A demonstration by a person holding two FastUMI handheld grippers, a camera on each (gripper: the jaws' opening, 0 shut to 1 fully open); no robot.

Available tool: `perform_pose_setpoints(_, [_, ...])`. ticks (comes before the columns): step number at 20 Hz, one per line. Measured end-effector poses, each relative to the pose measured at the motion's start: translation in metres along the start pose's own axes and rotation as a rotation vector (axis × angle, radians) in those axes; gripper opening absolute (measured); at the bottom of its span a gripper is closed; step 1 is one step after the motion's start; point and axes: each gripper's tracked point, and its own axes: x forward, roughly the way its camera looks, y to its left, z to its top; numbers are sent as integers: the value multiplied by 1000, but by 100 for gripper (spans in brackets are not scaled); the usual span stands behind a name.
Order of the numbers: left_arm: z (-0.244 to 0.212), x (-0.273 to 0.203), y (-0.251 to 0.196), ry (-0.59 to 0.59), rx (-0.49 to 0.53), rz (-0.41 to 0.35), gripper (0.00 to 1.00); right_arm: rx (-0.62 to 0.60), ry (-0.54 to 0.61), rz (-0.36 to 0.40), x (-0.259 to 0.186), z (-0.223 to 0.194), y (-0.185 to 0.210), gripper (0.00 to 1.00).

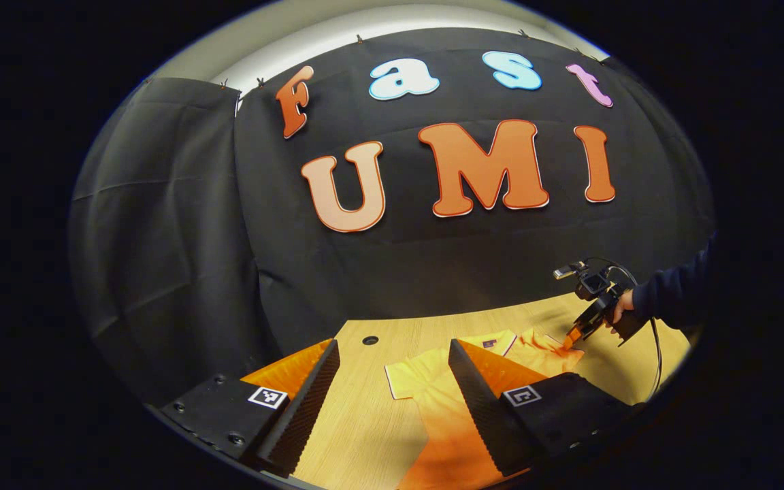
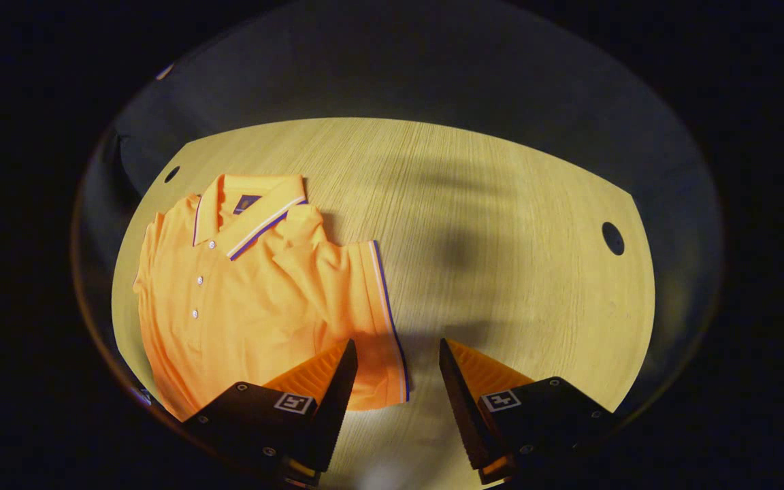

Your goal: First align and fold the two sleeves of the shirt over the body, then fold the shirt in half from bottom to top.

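Observation:
An orange polo shirt (image 2: 242, 299) lies flat on the wooden table (image 2: 501, 224), front up, collar (image 2: 249, 207) toward the far edge. One sleeve with a striped cuff (image 2: 385, 306) spreads out to the side. My right gripper (image 2: 397, 344) hovers open over that cuff's edge, which lies between its fingers, closer to the left one. In the left gripper view the shirt (image 1: 446, 415) lies under my open left gripper (image 1: 393, 347), and its other sleeve (image 1: 409, 381) sits between the fingers. The right gripper (image 1: 577, 335), held by a hand in a dark sleeve, points down at the shirt's far side.
The table has round cable holes (image 2: 613, 238) (image 2: 171, 173) near its far corners. Black cloth walls (image 1: 181, 224) close the booth behind and to the side. A cable (image 1: 656, 354) trails from the right gripper. Bare wood (image 2: 535, 306) lies beside the shirt.

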Motion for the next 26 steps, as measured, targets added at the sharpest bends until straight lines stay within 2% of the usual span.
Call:
perform_pose_setpoints(3, [-1, -1, 1, 17, 33, 0, 99, -26, 23, 13, 11, -2, 5, 75])
perform_pose_setpoints(4, [-1, -1, 1, 21, 39, -1, 100, -13, 7, 7, 13, 3, 3, 73])
perform_pose_setpoints(5, [-4, 0, -4, 34, 44, -5, 100, -1, 20, 9, 13, 3, 2, 67])
perform_pose_setpoints(6, [-5, 1, -7, 40, 43, -6, 100, 1, 15, 6, 14, 3, 0, 71])
perform_pose_setpoints(7, [-7, 0, -11, 44, 42, -9, 100, -7, 17, 9, 13, 2, -1, 69])
perform_pose_setpoints(8, [-7, 0, -12, 46, 42, -10, 99, -25, 13, 16, 13, 1, -1, 57])
perform_pose_setpoints(9, [-8, 0, -13, 50, 42, -12, 99, -29, 20, 16, 14, -2, -2, 56])
perform_pose_setpoints(11, [-8, 1, -15, 52, 47, -16, 99, -14, 2, 21, 12, -4, 1, 32])
perform_pose_setpoints(12, [-7, 1, -16, 51, 47, -19, 99, 26, -16, 11, 12, -3, -5, 36])
perform_pose_setpoints(13, [-7, 2, -17, 48, 46, -21, 99, 101, -25, 15, 9, -1, -4, 17])
perform_pose_setpoints(15, [-7, 1, -18, 46, 46, -22, 99, 230, -32, 46, 4, 0, -8, 17])
perform_pose_setpoints(16, [-6, 0, -19, 45, 47, -22, 99, 276, -39, 89, 9, -2, -2, 4])
perform_pose_setpoints(19, [-7, 2, -19, 45, 44, -15, 99, 248, -85, 121, 0, 1, -2, 4])
perform_pose_setpoints(22, [-6, 2, -20, 48, 38, -8, 99, 268, -152, 162, -23, 19, 5, 4])
perform_pose_setpoints(26, [-9, 3, -20, 49, 24, 1, 99, 181, -210, 156, -44, 34, 22, 1])
